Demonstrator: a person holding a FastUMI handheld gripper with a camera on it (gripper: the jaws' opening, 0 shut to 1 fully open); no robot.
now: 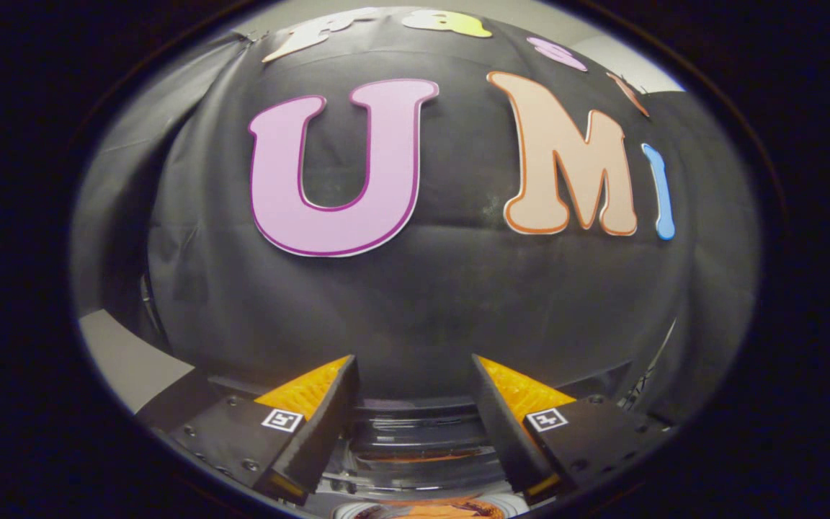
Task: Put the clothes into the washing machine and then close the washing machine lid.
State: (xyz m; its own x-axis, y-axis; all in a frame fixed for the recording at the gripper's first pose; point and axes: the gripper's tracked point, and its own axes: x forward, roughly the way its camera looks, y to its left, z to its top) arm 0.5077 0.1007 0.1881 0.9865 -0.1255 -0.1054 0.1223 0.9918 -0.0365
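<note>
My gripper (413, 369) is open, its two fingers spread wide with nothing between them, pointing at the booth's black cloth wall. Below and between the fingers I see the washing machine (415, 443): a dark, glossy, curved part with reflections, which I take to be its raised transparent lid. Under that, at the very bottom between the fingers, an orange piece of clothing (438, 510) lies inside a pale round rim. I cannot tell how far the lid is raised.
The black cloth wall (415, 288) stands close behind the machine. A pale surface (123, 357) shows beyond the left finger, and thin cables or rods (645, 375) run down beyond the right finger.
</note>
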